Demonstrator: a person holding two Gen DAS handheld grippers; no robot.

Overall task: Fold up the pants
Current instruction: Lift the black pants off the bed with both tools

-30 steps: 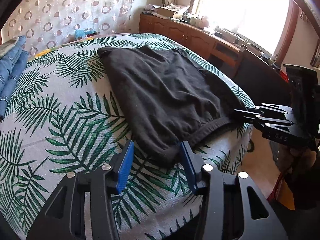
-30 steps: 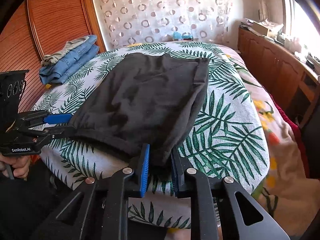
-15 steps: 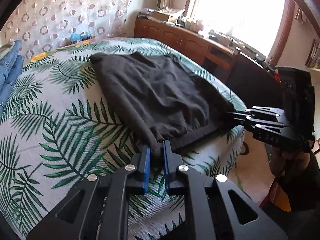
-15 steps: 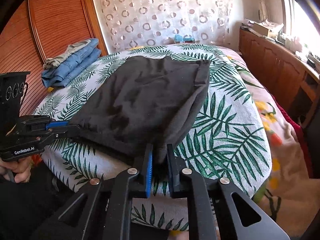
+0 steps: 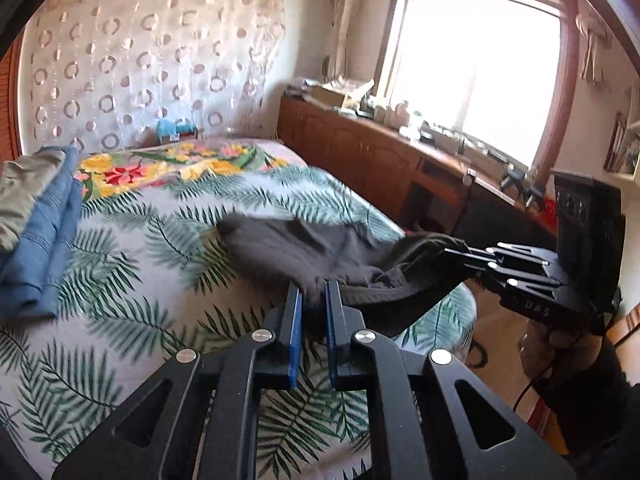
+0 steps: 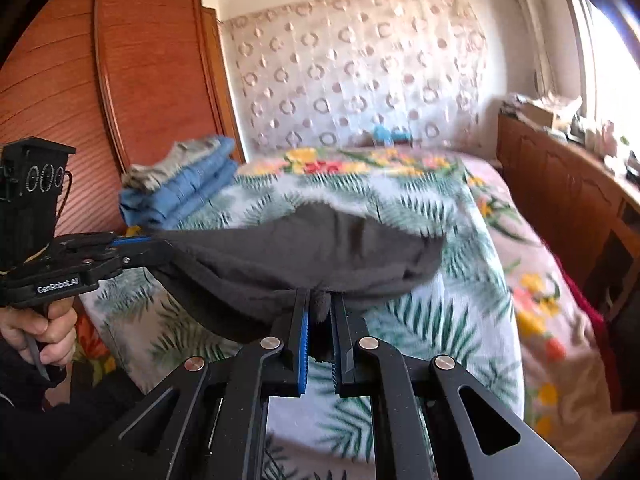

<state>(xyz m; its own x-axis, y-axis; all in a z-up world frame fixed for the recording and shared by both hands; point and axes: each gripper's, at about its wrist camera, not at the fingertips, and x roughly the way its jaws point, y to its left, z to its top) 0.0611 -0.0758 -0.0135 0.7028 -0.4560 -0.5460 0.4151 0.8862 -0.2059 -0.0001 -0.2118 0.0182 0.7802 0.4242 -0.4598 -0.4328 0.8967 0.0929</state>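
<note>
The dark grey pants [image 5: 320,246] hang lifted above the leaf-print bed [image 5: 152,280], with the far part still trailing on it. My left gripper [image 5: 314,290] is shut on one corner of the near edge. My right gripper [image 6: 320,298] is shut on the other corner. The pants [image 6: 304,252] sag between the two. In the left wrist view the right gripper [image 5: 460,254] shows at the right, clamped on the cloth. In the right wrist view the left gripper [image 6: 156,246] shows at the left, clamped on the cloth.
A stack of folded blue jeans and a grey garment [image 6: 184,184] lies on the bed's far left side. A wooden cabinet [image 5: 360,152] with clutter runs along the window side. A wooden wardrobe [image 6: 120,80] stands at the left. A patterned headboard [image 6: 352,76] is behind.
Both grippers closed on the near corners of the pants, then lifted them up and forward; the flat pants now hang and bunch in the air.
</note>
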